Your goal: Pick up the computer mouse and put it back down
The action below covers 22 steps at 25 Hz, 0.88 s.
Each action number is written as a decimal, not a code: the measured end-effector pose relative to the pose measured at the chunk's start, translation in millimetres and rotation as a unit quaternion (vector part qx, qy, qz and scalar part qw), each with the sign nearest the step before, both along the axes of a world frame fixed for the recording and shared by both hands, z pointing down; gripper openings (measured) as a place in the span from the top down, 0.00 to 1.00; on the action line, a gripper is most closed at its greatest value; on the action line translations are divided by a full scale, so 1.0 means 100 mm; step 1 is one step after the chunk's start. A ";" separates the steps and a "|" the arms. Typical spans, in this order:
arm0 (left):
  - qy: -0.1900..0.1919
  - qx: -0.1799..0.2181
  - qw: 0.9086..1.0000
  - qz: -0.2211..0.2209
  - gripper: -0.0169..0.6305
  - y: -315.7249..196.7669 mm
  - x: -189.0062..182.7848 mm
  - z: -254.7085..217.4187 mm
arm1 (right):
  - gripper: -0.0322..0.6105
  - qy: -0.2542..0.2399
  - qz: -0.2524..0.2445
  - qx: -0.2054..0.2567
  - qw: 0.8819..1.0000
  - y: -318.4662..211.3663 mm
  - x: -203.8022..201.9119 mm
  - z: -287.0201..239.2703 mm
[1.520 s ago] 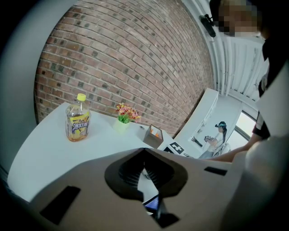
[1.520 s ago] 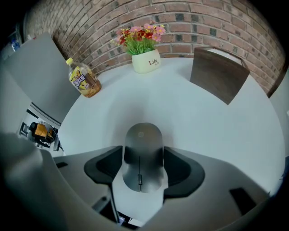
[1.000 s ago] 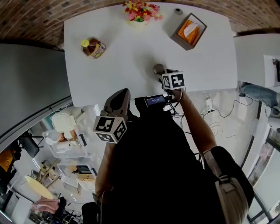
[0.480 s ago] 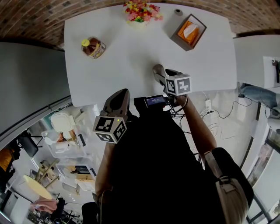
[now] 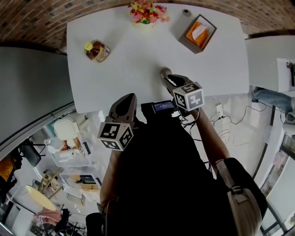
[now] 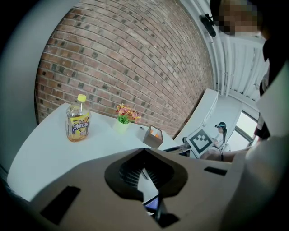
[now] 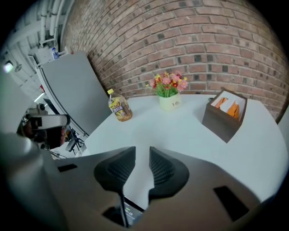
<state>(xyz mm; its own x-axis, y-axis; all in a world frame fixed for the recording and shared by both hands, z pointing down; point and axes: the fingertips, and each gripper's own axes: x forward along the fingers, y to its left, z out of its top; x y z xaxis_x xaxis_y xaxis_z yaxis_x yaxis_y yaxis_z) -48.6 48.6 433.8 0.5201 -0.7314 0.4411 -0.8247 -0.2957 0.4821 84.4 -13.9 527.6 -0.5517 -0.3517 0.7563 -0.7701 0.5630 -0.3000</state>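
Note:
I cannot pick out the computer mouse in any view. My right gripper hangs over the near edge of the white table and covers the spot beneath it. In the right gripper view its jaws are closing. A narrow gap remains between them, with only bare tabletop showing through and nothing held. My left gripper is held off the table's front edge, near the person's body. In the left gripper view its pads meet at the tips with nothing between them.
A bottle of yellow drink lies at the table's back left. A flower pot and a small roll stand at the far edge, an open brown box at the back right. Cables trail on the floor at the right.
The right gripper has lifted and drawn back toward the person, its marker cube sliding down and right in the head view. The left gripper has stayed still.

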 end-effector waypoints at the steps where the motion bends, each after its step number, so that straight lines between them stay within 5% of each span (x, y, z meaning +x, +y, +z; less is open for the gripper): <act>1: 0.000 0.000 1.000 0.000 0.96 0.00 0.00 0.00 | 0.81 -0.006 -0.004 0.009 1.000 0.00 -0.03 -0.04; 9: 0.000 0.001 1.000 0.001 0.96 -0.01 0.02 -0.01 | 0.92 -0.084 -0.033 0.049 0.995 0.07 -0.24 -0.41; 22: 0.002 0.001 1.000 0.000 0.96 -0.03 0.01 0.00 | 0.93 -0.207 -0.052 0.108 0.971 0.21 -0.44 -0.99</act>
